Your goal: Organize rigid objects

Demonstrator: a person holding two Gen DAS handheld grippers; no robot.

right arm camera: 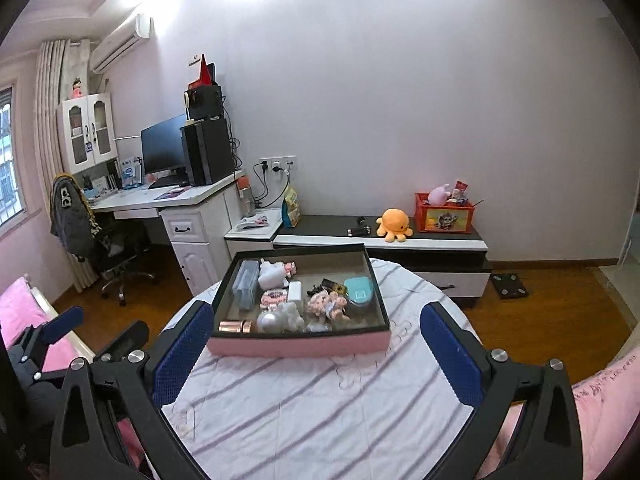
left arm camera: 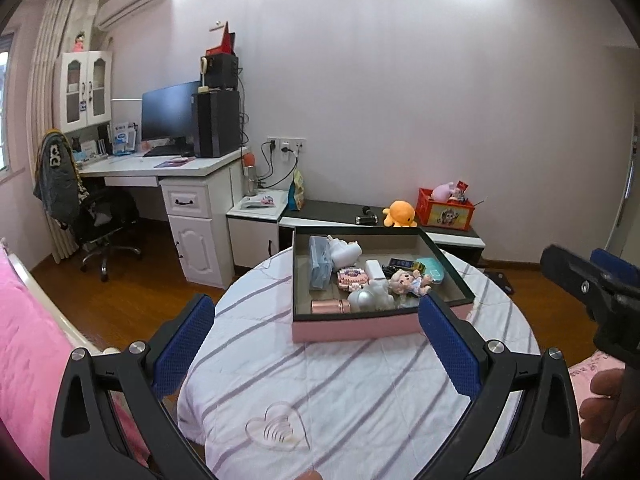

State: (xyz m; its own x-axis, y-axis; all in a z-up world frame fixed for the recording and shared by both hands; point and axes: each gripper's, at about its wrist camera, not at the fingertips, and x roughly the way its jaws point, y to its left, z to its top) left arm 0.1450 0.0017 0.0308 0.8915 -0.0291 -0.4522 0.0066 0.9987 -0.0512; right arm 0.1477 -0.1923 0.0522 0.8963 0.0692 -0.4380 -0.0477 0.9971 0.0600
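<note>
Presently both the left gripper (left arm camera: 316, 344) and right gripper (right arm camera: 316, 352) stand wide apart, empty. The pink tray (left arm camera: 360, 326) sits on the round table (left arm camera: 340, 392), loaded with small hard items; likely light, stiff, best held by its rim.

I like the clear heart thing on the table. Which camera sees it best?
The left wrist view: the clear heart lies in plain sight on the striped tablecloth, near the camera. In the right wrist view I cannot find it.

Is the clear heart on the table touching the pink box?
Apart. The left wrist view shows the clear heart near the table's front edge, with striped cloth lying bare between it and the pink box.
</note>
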